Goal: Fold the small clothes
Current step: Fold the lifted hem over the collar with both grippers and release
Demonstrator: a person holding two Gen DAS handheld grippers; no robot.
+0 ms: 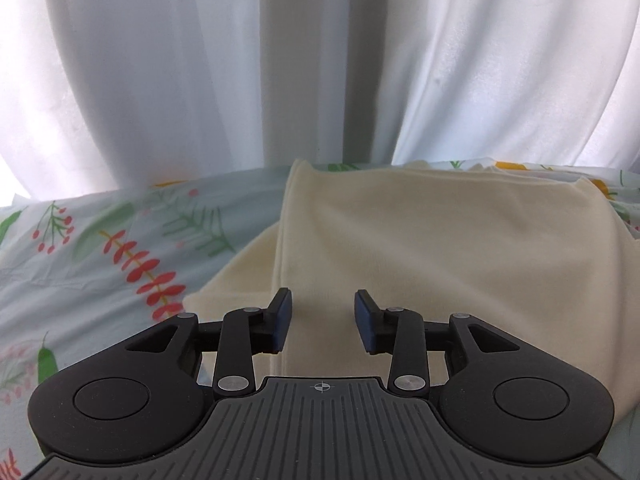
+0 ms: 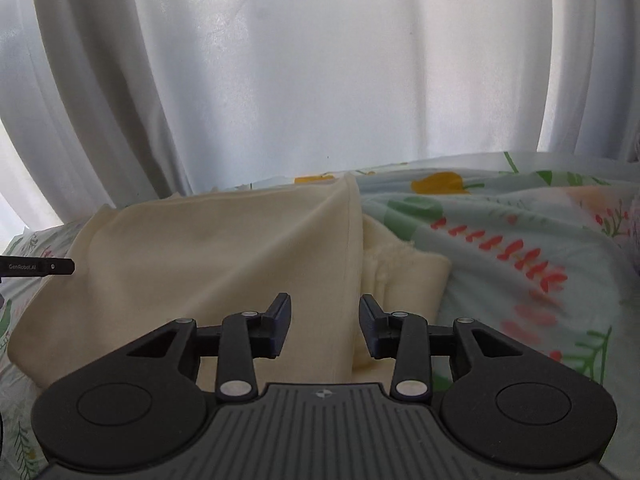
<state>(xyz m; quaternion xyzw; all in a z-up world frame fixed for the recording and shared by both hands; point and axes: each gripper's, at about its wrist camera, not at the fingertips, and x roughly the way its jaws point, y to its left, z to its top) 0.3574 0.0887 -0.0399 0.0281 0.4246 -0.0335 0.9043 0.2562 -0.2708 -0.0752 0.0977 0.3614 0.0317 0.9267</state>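
A cream garment (image 1: 420,248), already doubled over on itself, lay on a floral bedsheet (image 1: 100,248) near the sheet's far edge, where white curtains (image 1: 200,60) hung behind it. The left gripper (image 1: 322,322) hovered just above the garment's near-left portion, its jaws parted about a third of the way with nothing clamped; cloth showed through the gap, but the blue pads (image 1: 285,320) did not press on it. In the right wrist view, the right gripper (image 2: 325,326) stood the same way, moderately open and empty, over the long folded edge that ran toward the sheet's far edge, with a loose lower layer of the garment spreading out to its right.

The fabric looked to be a light, soft knit, limp enough to sag and drag rather than hold a line, and likely to slip apart in layers if only the top ply were pinched. The soundest holds appeared to be the two near corners, or the folded edges just inside them, taken through all layers at once, one per gripper, so the piece would lift evenly.

The only legible writing was "GenRobot.AI" on a black bar (image 2: 38,267) at the left edge of the right wrist view, apparently part of the other gripper. No label or brand could be made out on the garment itself.
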